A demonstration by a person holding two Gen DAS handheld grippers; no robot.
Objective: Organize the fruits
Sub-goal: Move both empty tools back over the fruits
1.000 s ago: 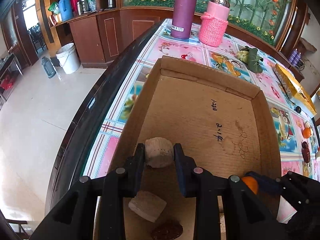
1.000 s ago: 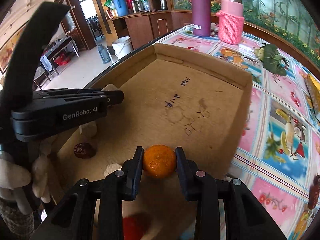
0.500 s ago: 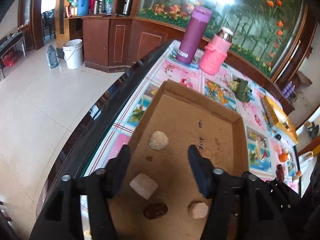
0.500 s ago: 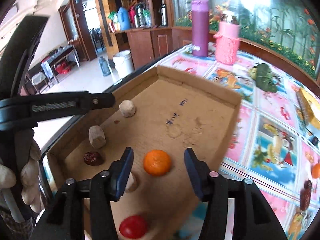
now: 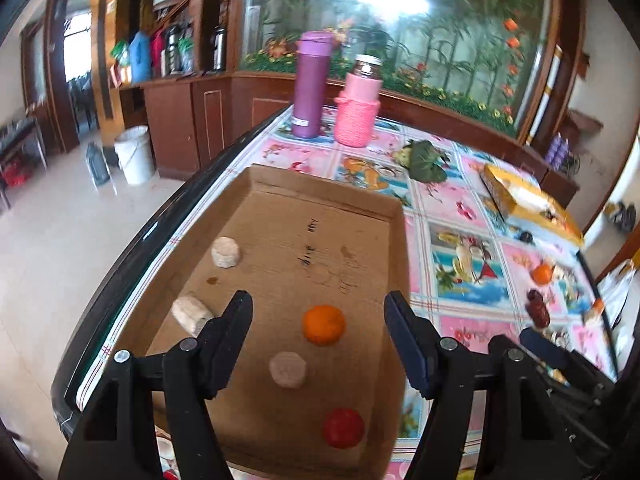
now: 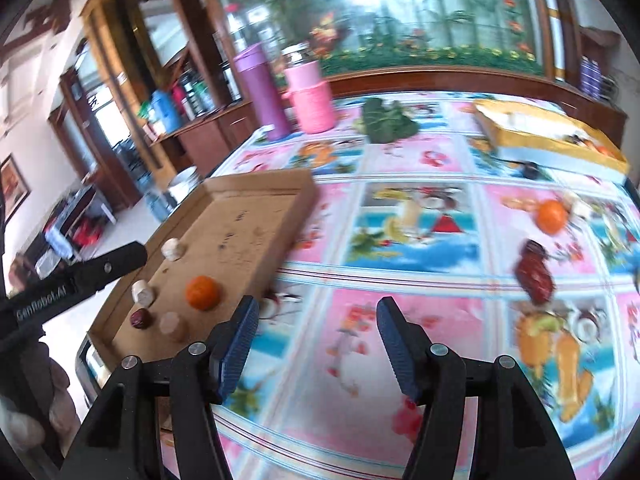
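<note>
A: Both tools, my left tool [image 5: 318,334] and right tool [image 6: 313,330], are wide apart and hold nothing.
B: And the next fruit?
A: That orange [image 6: 552,216] on the desk [image 6: 420,240], beyond the right tool. Probably soft; I would take it gently across the middle.

We see the right gripper [image 6: 314,336] with jaws spread wide, nothing between them, over the patterned counter [image 6: 420,300]. At left, a cardboard tray [image 6: 260,216] holds an orange [image 6: 203,292], a dark date [image 6: 140,318] and three pale lumps. A second orange [image 6: 552,216] and a dark red fruit [image 6: 534,272] lie on the counter, right.
</note>
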